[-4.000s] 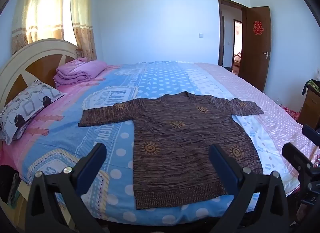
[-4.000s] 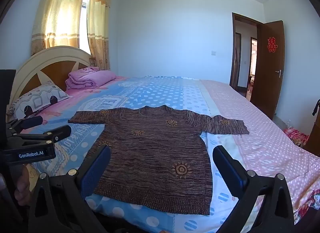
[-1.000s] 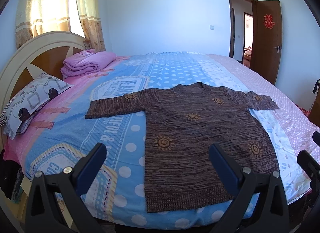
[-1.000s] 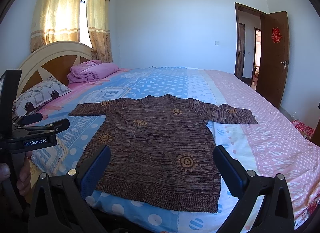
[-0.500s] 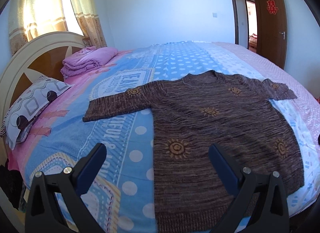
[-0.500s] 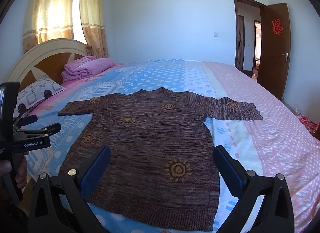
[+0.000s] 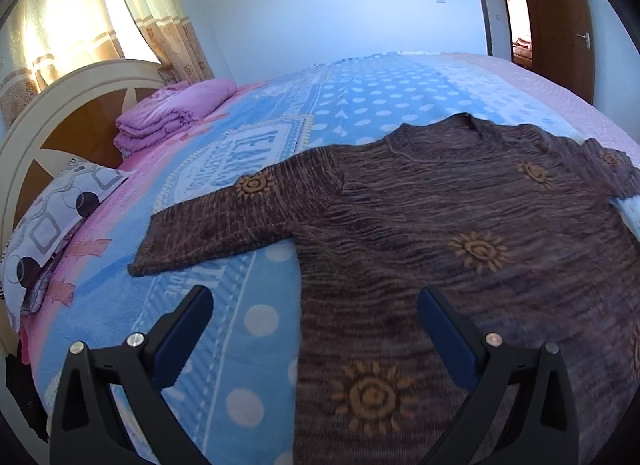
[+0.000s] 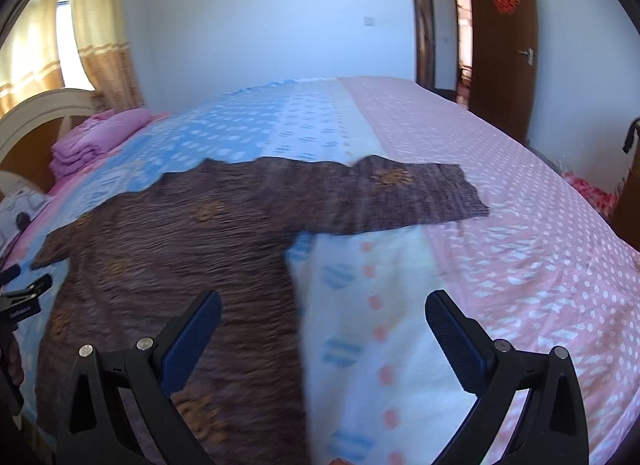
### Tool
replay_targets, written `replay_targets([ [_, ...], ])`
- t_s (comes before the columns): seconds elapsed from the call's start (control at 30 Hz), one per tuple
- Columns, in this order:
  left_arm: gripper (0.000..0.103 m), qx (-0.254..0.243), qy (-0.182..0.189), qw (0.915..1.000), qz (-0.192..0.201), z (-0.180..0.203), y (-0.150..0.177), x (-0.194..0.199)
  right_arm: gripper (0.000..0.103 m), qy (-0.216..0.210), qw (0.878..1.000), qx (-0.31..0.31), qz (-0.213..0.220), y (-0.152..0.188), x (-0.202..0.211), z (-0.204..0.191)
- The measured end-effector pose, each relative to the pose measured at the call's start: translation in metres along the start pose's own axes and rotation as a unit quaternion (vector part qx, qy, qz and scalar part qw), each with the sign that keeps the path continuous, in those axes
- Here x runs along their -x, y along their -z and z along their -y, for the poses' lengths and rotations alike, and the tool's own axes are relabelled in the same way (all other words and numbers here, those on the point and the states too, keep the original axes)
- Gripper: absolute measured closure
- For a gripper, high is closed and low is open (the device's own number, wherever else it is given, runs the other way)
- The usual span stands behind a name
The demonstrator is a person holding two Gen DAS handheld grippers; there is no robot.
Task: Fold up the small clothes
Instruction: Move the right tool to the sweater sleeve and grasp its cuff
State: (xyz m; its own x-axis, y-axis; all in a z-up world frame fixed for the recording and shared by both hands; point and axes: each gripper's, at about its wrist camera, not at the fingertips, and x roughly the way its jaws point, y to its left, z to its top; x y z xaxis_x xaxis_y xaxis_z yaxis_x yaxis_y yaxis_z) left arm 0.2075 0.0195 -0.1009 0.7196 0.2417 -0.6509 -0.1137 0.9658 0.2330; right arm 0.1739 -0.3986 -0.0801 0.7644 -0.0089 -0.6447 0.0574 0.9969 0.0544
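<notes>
A brown knitted sweater (image 7: pixel 440 225) with orange sun motifs lies flat, front up, on the bed (image 7: pixel 352 105), both short sleeves spread out. My left gripper (image 7: pixel 314 305) is open and empty, above the sweater's left side edge, below its left sleeve (image 7: pixel 224 225). In the right wrist view the sweater (image 8: pixel 192 249) fills the left half. My right gripper (image 8: pixel 322 313) is open and empty, above the sweater's right side edge, below the right sleeve (image 8: pixel 416 197). The left gripper also shows in the right wrist view (image 8: pixel 24 301) at the far left edge.
The bed has a blue dotted blanket (image 7: pixel 240 325) and a pink dotted sheet (image 8: pixel 520 249). A folded pink quilt (image 7: pixel 176 113) and a patterned pillow (image 7: pixel 52 221) lie by the headboard (image 7: pixel 60 125). An open brown door (image 8: pixel 500 41) stands at the far right.
Both grippers have moved forward and lower over the bed. The left one now faces the left sleeve, the right one the right sleeve. The sweater has not moved.
</notes>
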Motion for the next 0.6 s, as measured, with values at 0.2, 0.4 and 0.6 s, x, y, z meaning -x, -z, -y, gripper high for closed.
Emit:
replay_targets([
  [0.2,0.000,0.007,-0.008,0.9999,-0.011,0.011,-0.023,-0.035,0.009,0.030,0.998,-0.050,-0.026,-0.029,-0.046,0.057],
  [0.4,0.000,0.015,-0.028,0.9994,-0.010,0.015,-0.041,-0.068,0.020,0.045,0.994,-0.093,-0.034,-0.057,-0.085,0.108],
  [0.6,0.000,0.047,-0.027,0.9977,-0.041,0.005,-0.044,-0.095,0.039,0.057,0.989,-0.128,-0.048,-0.082,-0.116,0.151],
])
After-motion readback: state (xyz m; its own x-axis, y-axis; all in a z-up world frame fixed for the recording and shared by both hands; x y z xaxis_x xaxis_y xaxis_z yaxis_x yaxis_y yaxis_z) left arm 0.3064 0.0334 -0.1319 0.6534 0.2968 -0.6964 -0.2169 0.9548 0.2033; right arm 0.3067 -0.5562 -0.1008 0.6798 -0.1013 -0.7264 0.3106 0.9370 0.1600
